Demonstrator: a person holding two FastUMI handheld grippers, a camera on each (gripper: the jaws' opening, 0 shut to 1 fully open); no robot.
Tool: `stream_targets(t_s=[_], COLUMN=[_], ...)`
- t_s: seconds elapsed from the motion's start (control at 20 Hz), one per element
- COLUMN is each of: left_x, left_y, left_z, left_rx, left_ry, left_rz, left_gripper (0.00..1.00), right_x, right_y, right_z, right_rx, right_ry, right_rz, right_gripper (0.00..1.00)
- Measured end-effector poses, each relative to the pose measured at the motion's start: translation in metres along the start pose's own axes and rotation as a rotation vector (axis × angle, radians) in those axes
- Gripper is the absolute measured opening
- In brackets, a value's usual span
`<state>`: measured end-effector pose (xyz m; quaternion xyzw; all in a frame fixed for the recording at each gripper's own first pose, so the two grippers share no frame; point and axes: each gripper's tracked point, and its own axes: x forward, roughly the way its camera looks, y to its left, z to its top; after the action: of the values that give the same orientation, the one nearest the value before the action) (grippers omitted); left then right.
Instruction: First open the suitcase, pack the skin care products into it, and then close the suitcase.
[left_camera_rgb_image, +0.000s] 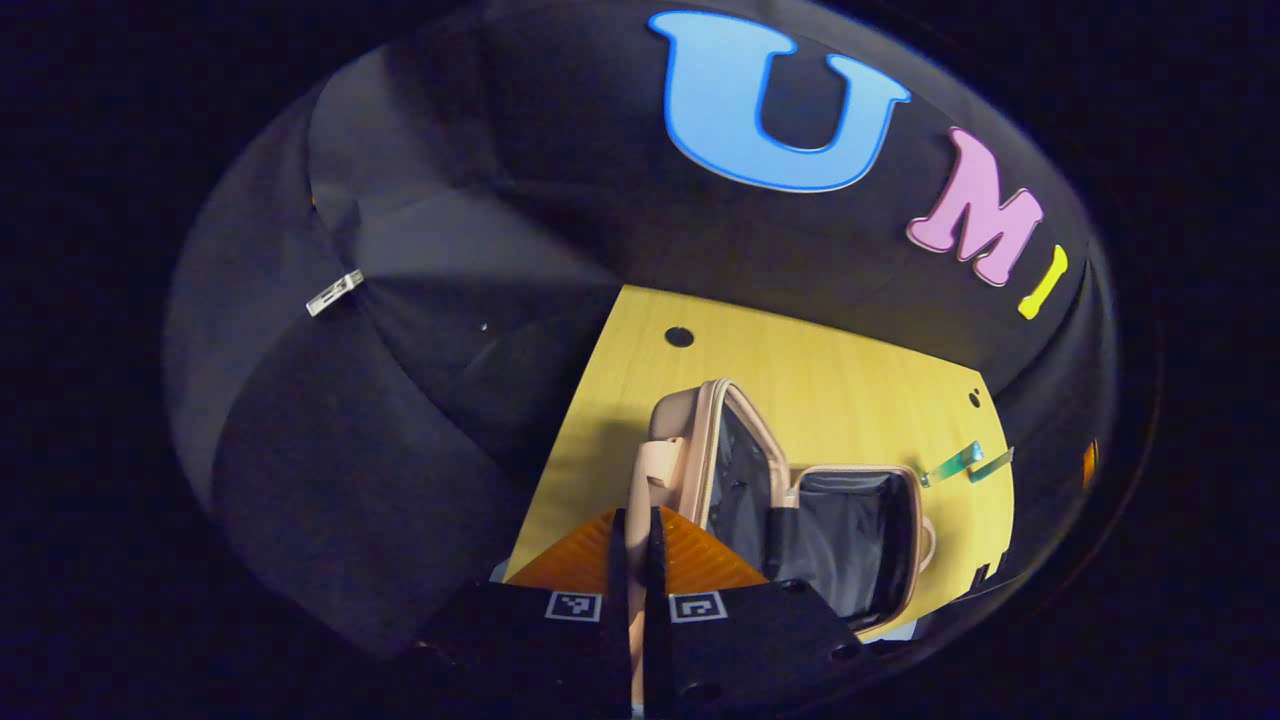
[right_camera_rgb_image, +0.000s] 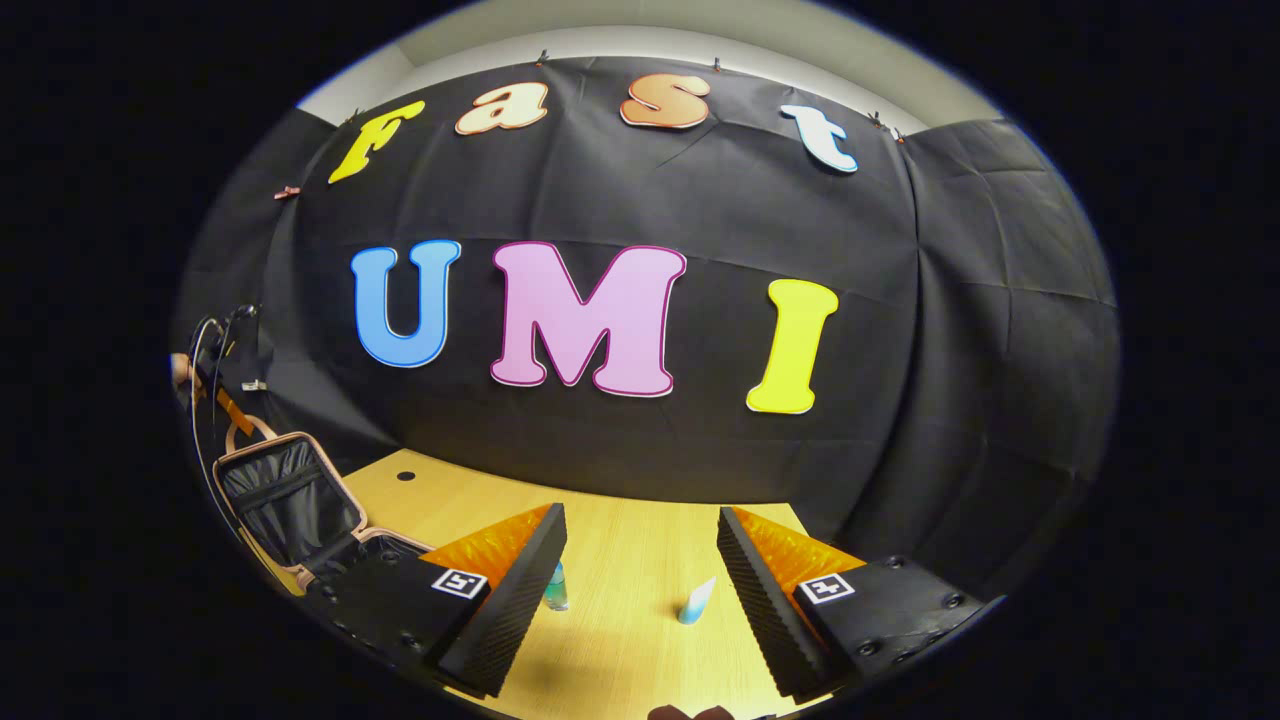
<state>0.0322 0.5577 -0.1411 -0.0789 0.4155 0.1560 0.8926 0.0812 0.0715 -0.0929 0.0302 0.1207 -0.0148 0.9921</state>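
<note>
A pink suitcase (left_camera_rgb_image: 700, 420) lies open on the wooden table (left_camera_rgb_image: 820, 350). Its lid (left_camera_rgb_image: 740, 480) stands upright and its dark-lined base (left_camera_rgb_image: 850, 550) lies flat. My left gripper (left_camera_rgb_image: 637, 516) is shut on the pink handle edge of the lid. In the right gripper view the suitcase (right_camera_rgb_image: 290, 500) stands at the far left. My right gripper (right_camera_rgb_image: 640, 512) hangs open above the table (right_camera_rgb_image: 620, 540). A small green bottle (right_camera_rgb_image: 556, 588) and a white and blue tube (right_camera_rgb_image: 697, 600) stand on the wood between its fingers, untouched. Both products (left_camera_rgb_image: 965, 465) show small beyond the suitcase.
The table has round holes (left_camera_rgb_image: 679, 336) near its far edge, and black cloth walls close it in behind and at the sides. A hand with cables (right_camera_rgb_image: 190, 370) shows above the suitcase lid at the far left of the right gripper view.
</note>
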Motion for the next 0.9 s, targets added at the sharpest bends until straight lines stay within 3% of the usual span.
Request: stream_targets(t_s=[0.3, 0.65, 0.9], left_x=[0.1, 0.128, 0.106], left_y=[0.071, 0.08, 0.076], left_z=[-0.063, -0.088, -0.046], left_rx=[-0.148, -0.102, -0.028], left_ry=[0.145, 0.165, -0.063], left_rz=[0.002, 0.055, 0.054], left_gripper=[0.11, 0.25, 0.93], right_x=[0.004, 0.012, 0.017], right_y=[0.025, 0.038, 0.037], right_z=[-0.015, -0.027, -0.037], right_rx=[0.03, 0.06, 0.052], right_ry=[0.099, 0.143, 0.152], right_rz=[-0.05, -0.095, -0.116], right_gripper=[0.96, 0.96, 0.96])
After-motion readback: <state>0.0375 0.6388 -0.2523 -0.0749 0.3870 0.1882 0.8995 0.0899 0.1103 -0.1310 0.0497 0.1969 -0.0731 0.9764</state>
